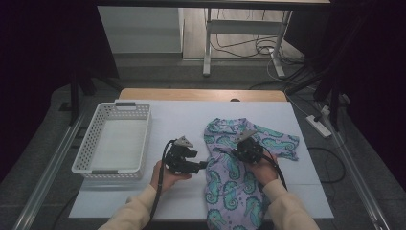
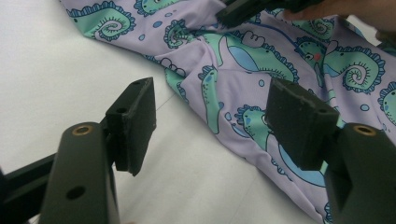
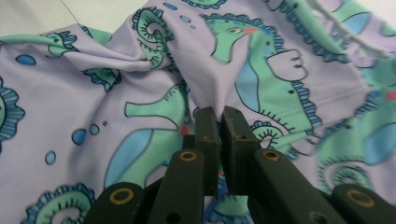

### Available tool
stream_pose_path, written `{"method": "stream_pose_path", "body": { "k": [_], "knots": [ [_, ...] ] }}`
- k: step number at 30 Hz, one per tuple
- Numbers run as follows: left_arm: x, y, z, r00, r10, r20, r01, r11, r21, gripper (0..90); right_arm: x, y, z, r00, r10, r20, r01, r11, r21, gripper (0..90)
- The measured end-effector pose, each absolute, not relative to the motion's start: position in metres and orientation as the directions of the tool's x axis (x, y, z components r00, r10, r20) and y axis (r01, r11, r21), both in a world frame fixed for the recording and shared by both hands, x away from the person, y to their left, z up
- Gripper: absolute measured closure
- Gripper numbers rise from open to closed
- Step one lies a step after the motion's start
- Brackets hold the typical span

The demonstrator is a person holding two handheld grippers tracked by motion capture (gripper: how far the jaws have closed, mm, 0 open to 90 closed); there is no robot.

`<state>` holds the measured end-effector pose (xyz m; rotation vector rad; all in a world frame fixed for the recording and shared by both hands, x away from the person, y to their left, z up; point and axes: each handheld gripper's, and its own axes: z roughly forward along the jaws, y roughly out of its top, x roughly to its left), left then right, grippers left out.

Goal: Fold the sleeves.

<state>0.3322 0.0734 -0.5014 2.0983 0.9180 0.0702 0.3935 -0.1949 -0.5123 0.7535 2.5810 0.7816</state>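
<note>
Seahorse-print garment (image 1: pixel 234 177) lies crumpled on the desk (image 1: pixel 177 120), 5 o'clock of center. Right gripper (image 3: pixel 218 112) jaws clenched on a pinched fold, probably to lift it. Left gripper (image 2: pixel 212 116) jaws released at its 9 o'clock hem, empty, ready. Basket (image 1: pixel 112 143) at 9 o'clock.

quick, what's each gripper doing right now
Left gripper: open, holding nothing.
Right gripper: closed, pinching a fold of the seahorse shirt.

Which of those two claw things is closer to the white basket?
The left one. The left gripper sits on the bare table just right of the basket, fingers open and not touching it. The right gripper is farther right, pinching the seahorse-print cloth.
</note>
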Motion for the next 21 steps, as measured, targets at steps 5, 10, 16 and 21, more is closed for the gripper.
{"method": "stream_pose_path", "body": {
  "k": [5,10,16,21],
  "knots": [
    [0.332,0.076,-0.501,0.727,0.636,-0.258,0.59,-0.388,0.708,34.0,0.395,-0.202,-0.51,-0.789,0.594,-0.158,0.413,0.702,0.58,84.6],
    [0.333,0.076,-0.501,0.727,0.637,-0.257,0.59,-0.388,0.709,34.0,0.397,-0.203,-0.514,-0.784,0.607,-0.129,0.438,0.689,0.578,78.7],
    [0.333,0.076,-0.501,0.725,0.639,-0.257,0.591,-0.385,0.709,33.8,0.397,-0.208,-0.509,-0.765,0.64,-0.07,0.46,0.62,0.635,54.2],
    [0.332,0.079,-0.499,0.723,0.642,-0.256,0.59,-0.38,0.712,33.4,0.396,-0.22,-0.501,-0.748,0.662,-0.05,0.46,0.572,0.68,46.4]
  ]
}}
